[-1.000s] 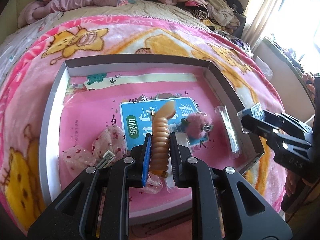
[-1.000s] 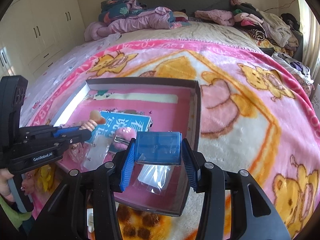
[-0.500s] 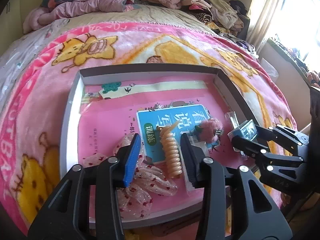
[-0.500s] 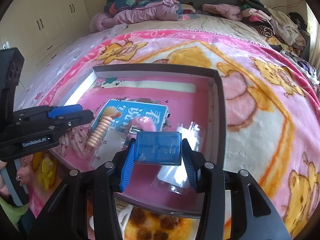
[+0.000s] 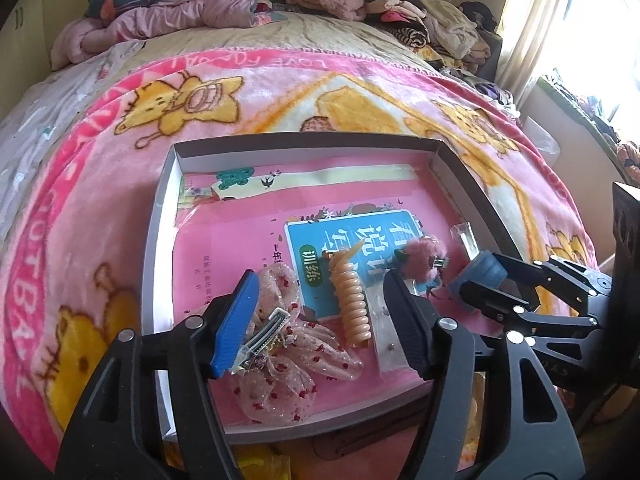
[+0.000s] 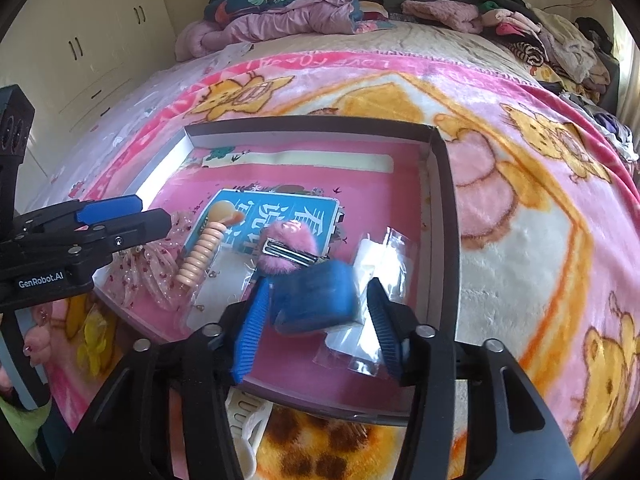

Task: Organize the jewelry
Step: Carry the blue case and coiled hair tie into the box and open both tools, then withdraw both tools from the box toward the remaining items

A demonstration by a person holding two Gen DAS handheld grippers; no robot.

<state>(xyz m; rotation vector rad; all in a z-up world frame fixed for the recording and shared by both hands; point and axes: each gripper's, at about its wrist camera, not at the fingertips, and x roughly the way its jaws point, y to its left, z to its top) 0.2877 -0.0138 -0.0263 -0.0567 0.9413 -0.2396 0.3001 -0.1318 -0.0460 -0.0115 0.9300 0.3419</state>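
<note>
On the pink cartoon blanket (image 5: 280, 92) sits a shallow grey-walled tray (image 5: 158, 248), and the hair things lie toward its near half. Resting partly on a blue booklet (image 5: 360, 236), the peach spiral hair tie (image 5: 354, 306) has its long axis running from the near edge toward the far wall, leaning a little left, with its flat pointed end aimed away from the camera. To its left lies a sheer pink bow clip (image 5: 296, 356) with red specks, its metal clasp angled up to the right. To the right of the tie is a fluffy pink hair clip (image 5: 420, 262); in the right wrist view its silver clasp runs left to right across the fluff.

The left gripper (image 5: 320, 320) is spread wide, holding nothing — the blue pad of one finger stands over the bow clip, the dark finger over a clear plastic strip beside the tie. Whether either touches what is below cannot be told.

The right gripper (image 6: 316, 312) also has its jaws parted. Between them is a small blue box (image 6: 316, 296), blurred — it looks loose, with a gap at the right finger, but contact on the left side cannot be told. Clear plastic bags (image 6: 376, 264) lie under and beyond it, near the tray's right wall.
</note>
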